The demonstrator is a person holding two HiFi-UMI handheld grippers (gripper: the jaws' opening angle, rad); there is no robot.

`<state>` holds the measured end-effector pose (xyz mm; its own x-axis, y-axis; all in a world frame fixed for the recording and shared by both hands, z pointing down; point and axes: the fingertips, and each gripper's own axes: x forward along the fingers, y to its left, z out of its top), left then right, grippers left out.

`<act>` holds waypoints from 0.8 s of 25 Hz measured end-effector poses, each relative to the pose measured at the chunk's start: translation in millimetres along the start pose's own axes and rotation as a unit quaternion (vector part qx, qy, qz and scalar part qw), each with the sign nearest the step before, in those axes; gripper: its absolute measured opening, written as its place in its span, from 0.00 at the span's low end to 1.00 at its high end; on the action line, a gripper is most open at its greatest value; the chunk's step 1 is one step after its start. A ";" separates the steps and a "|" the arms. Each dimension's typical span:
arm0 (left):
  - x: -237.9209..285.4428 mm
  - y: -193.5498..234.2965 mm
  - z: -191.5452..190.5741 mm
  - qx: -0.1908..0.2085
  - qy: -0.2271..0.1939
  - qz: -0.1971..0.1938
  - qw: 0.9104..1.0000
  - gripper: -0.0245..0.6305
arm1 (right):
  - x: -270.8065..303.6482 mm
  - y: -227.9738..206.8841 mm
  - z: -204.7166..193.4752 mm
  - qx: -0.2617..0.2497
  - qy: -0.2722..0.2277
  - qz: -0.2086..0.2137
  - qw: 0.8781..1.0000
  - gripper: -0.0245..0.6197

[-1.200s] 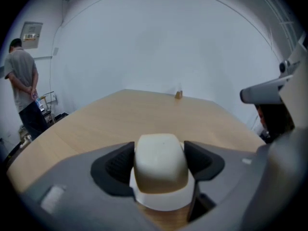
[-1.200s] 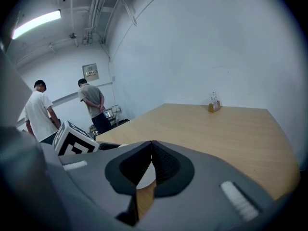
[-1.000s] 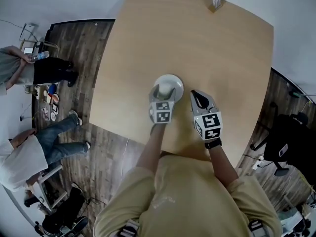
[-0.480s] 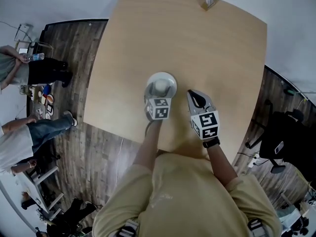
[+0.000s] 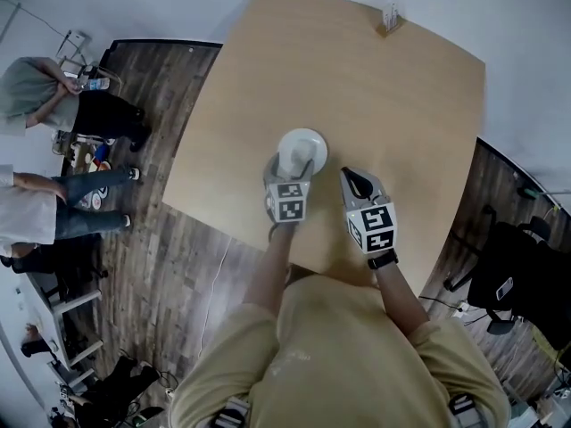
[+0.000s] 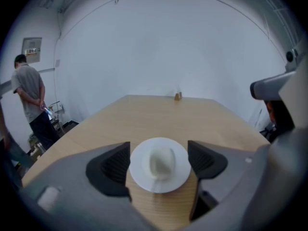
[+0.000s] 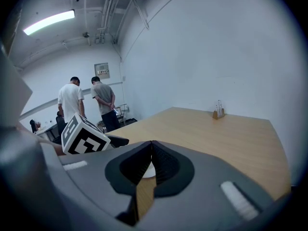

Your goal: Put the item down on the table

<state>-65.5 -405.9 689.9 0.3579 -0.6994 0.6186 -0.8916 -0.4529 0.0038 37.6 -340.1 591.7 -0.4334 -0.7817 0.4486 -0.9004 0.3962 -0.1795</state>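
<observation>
The left hand-held gripper (image 6: 158, 154) has just been opening – jaws spread, clear of the plate (image 5: 310, 141) on the table (image 5: 384, 96) between them – right hand-held gripper (image 7: 151, 147) pressed together, empty

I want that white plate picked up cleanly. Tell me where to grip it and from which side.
Grip the white plate by its near rim, coming in low from the person's side. It lies flat on the table, so only the thin rim offers a hold, and the rounded white lump in its middle sits clear of that edge. Probably one jaw over, one under.
</observation>
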 end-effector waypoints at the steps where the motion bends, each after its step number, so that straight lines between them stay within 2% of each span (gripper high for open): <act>1: -9.9 -2.2 4.5 -0.003 -0.009 0.003 1.000 0.61 | -5.8 3.0 1.9 -0.002 -0.004 0.003 1.000 0.05; 5: -53.6 -12.3 19.8 -0.018 -0.044 0.020 0.999 0.57 | -30.9 14.6 9.4 -0.016 -0.022 0.012 1.000 0.05; 12: -133.9 -31.2 42.8 -0.037 -0.101 0.053 0.993 0.43 | -76.8 28.5 38.5 -0.043 -0.064 0.027 0.997 0.05; 20: -201.7 -37.1 52.0 -0.052 -0.162 0.082 0.982 0.35 | -120.5 36.7 66.3 -0.050 -0.118 0.010 0.992 0.05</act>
<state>-90.2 -276.8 524.1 0.2609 -0.9052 0.3355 -0.9623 -0.2716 0.0155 54.3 -263.3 473.0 -0.4585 -0.8592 0.2269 -0.8884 0.4497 -0.0923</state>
